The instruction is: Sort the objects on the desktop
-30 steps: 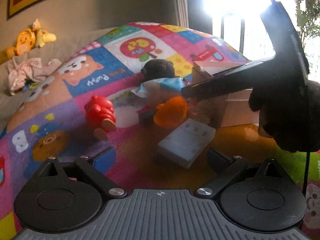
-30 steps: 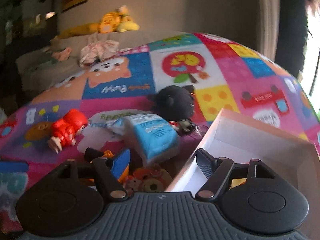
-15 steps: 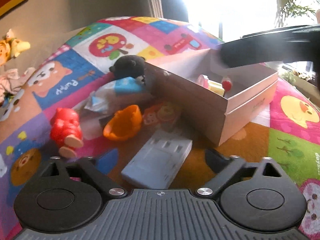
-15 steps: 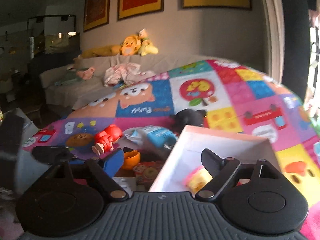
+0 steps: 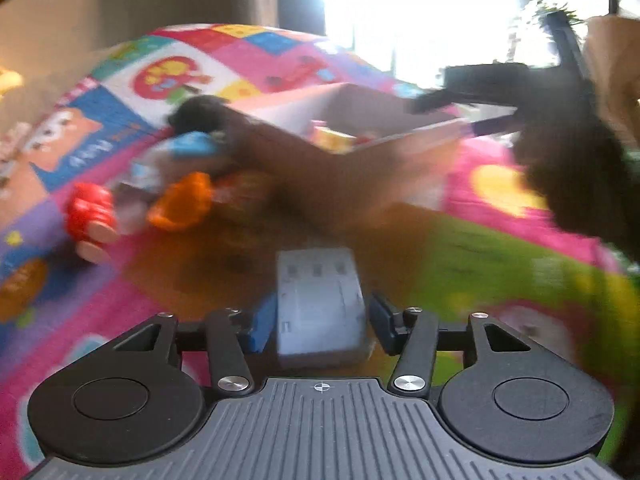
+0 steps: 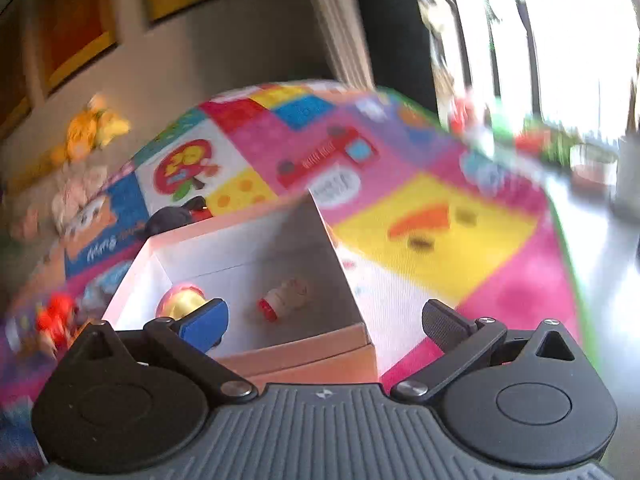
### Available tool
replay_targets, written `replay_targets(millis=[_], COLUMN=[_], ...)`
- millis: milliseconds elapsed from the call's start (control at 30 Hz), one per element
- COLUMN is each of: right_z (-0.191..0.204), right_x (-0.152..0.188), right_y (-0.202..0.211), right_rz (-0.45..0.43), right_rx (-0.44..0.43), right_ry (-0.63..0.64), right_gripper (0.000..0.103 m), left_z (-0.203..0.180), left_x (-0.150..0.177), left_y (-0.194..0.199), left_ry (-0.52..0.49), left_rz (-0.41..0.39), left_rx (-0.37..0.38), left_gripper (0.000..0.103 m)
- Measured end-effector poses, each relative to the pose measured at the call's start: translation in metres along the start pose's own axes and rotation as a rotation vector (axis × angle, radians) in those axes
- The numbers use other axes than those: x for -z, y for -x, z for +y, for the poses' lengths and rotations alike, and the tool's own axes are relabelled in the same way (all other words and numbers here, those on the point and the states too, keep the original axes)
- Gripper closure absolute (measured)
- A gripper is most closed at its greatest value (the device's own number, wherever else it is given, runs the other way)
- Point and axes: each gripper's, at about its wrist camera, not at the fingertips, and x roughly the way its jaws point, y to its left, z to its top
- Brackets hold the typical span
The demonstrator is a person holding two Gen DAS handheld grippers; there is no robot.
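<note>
Reading from the left, a red plastic toy figure (image 5: 90, 216) and an orange plastic cup (image 5: 180, 204) lie on the patchwork play mat (image 5: 500, 280), left of the open white cardboard box (image 5: 360, 148). The left gripper (image 5: 318, 318) straddles the flat grey-white plastic case (image 5: 320, 304); blur hides whether its fingers touch the sides. The case looks rigid, light and smooth, likely slippery, so its long edges suit a grip. The right gripper (image 6: 324, 320), spread wide and empty, hovers over the box.
</note>
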Motion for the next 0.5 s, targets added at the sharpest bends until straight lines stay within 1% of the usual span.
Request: replay_targets(millis=[33,67,100,133,200,233,267,333,400,500], right_z=[0.0,0.004,0.011,0.017,0.024,0.028,0.031,0.036,0.04,0.045], right_x=[0.0,0.002,0.003,0.004,0.007,0.007,0.009,0.013,0.021,0.04], right_y=[-0.005,-0.007,-0.008,-0.01,-0.014,-0.013,-0.01,0.004,0.019,0.041], right_rz=[0.019,0.015,0.007,0.01,0.047,0.064,0.062,0.038,0.02,0.027], right_rx=[-0.046,-0.047,-0.044,-0.053,-0.12,-0.15,-0.149,-0.122,-0.096,-0.084], right_ry=[-0.032,-0.042,-0.023,0.002,0.045,0.064,0.084,0.123,0.151,0.191], right_gripper=[0.0,0.0,0.0,0.0,0.0,0.0,0.0,0.0,0.0,0.0], left_z=[-0.003,-0.006,-0.008,-0.007,-0.004,0.0,0.007,0.027,0.049,0.08], left_x=[0.001,0.001,0.0,-0.001,-0.005,-0.008,-0.012,-0.02,-0.027,-0.036], left_y=[0.002,0.002,0.003,0.004,0.007,0.009,0.012,0.013,0.009,-0.008], left_ry=[0.002,0.004,0.006,0.009,0.02,0.028,0.044,0.104,0.176,0.253], left_rz=[0.001,-0.001,-0.005,-0.013,-0.036,-0.055,-0.079,-0.12,-0.141,-0.131], left_rx=[0.025,0.038,0.051,0.066,0.074,0.059,0.03,-0.049,-0.146,-0.246], left_gripper=[0.04,0.037,0.032,0.029,0.024,0.02,0.018,0.014,0.014,0.018])
